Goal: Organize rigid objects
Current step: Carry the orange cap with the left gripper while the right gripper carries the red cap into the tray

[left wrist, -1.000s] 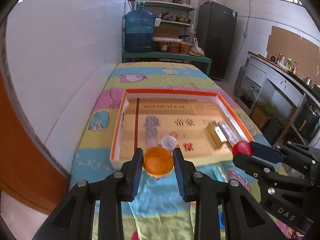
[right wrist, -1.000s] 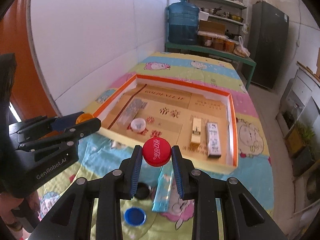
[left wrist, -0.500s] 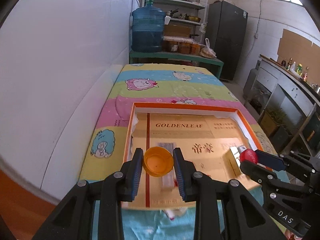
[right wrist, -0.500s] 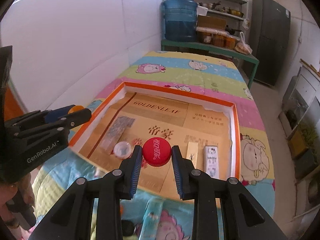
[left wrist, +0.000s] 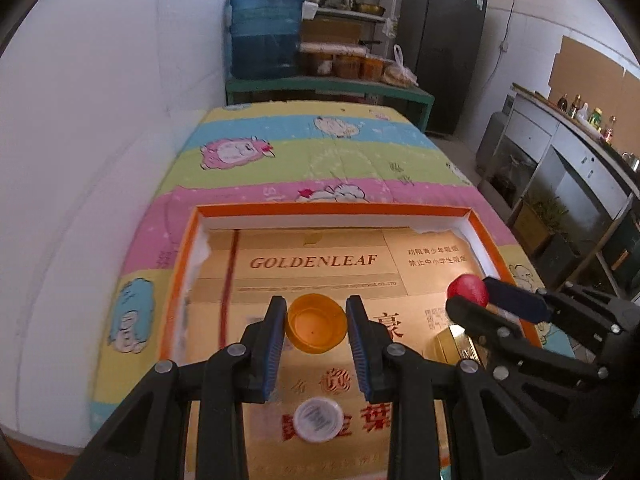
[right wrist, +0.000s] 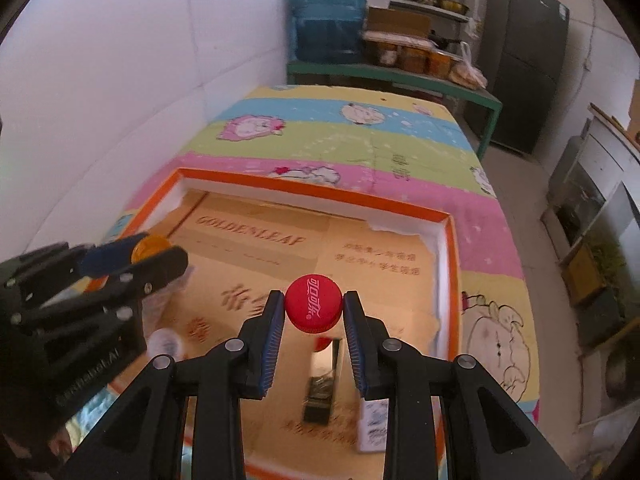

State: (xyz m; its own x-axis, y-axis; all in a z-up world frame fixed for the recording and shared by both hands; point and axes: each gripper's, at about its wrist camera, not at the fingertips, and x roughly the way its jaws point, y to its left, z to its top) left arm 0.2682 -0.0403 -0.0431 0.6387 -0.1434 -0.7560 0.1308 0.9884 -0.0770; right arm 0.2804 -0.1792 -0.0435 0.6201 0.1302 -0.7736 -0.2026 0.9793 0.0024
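Caps (left wrist: 316, 323) gripped — above tray's (left wrist: 332, 210) open middle.

Left tongs (left wrist: 316, 322), right tongs (right wrist: 313, 309) tilted down, each gripping cap.

We see an orange cap (left wrist: 316, 322) with a paler amber inside, set between black jaws with blue ribbed pads (left wrist: 274, 344). The other cap (right wrist: 313, 303) is red with white lettering across its top. The tray (left wrist: 328, 211) has a bright orange rim, white inner walls and a gold floor printed with brown-red lettering. A white cap (left wrist: 318, 419) with grey print lies on that gold. The cloth (left wrist: 320, 160) under the tray runs in stripes of yellow, sky blue, lime green and pink, with pink, blue and white cartoon sheep. The water jug (left wrist: 266, 34) is translucent blue.
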